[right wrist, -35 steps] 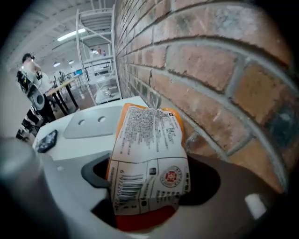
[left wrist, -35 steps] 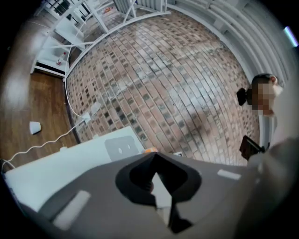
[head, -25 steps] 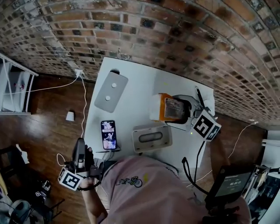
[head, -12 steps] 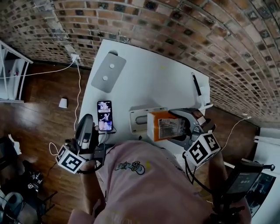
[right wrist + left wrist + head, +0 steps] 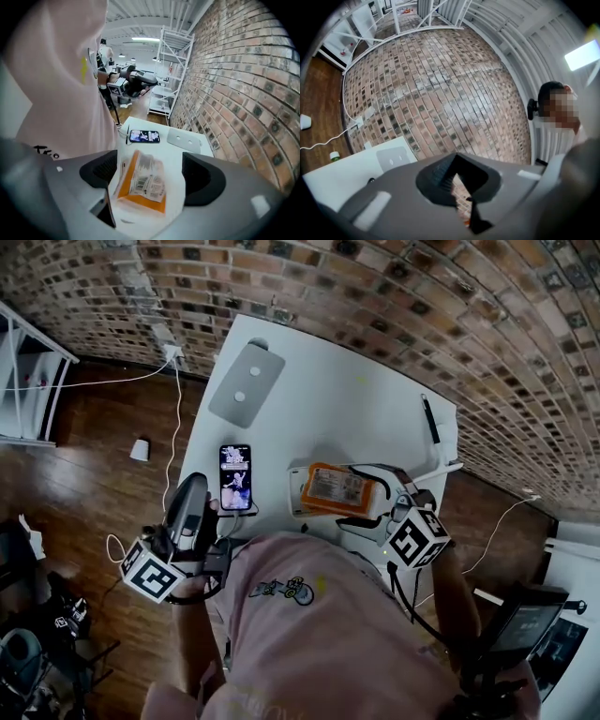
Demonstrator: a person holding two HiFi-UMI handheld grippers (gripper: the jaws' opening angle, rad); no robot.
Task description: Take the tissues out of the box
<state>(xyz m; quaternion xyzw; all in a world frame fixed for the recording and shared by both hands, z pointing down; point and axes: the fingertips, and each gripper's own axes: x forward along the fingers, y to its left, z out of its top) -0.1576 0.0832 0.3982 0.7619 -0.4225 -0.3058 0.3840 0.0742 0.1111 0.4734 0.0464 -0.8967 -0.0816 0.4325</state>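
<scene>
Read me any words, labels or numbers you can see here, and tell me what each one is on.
Nothing can be read for certain.
White label with a barcode on the orange tissue pack: print too blurred to read.
Screen of the phone: shows a picture, any text too small to read.
Dark print on the person's pink shirt: too small and blurred to read.

On the table [image 5: 328,418], the pack of tissues [image 5: 336,487] lies on the box [image 5: 297,495], centre frame. The phone [image 5: 235,477] lies just left of the box, a flat pad [image 5: 247,383] farther up-left, and a pen [image 5: 430,420] near the table's right edge. A cup [image 5: 140,449] stands on the floor [image 5: 84,484], left of the table.
</scene>
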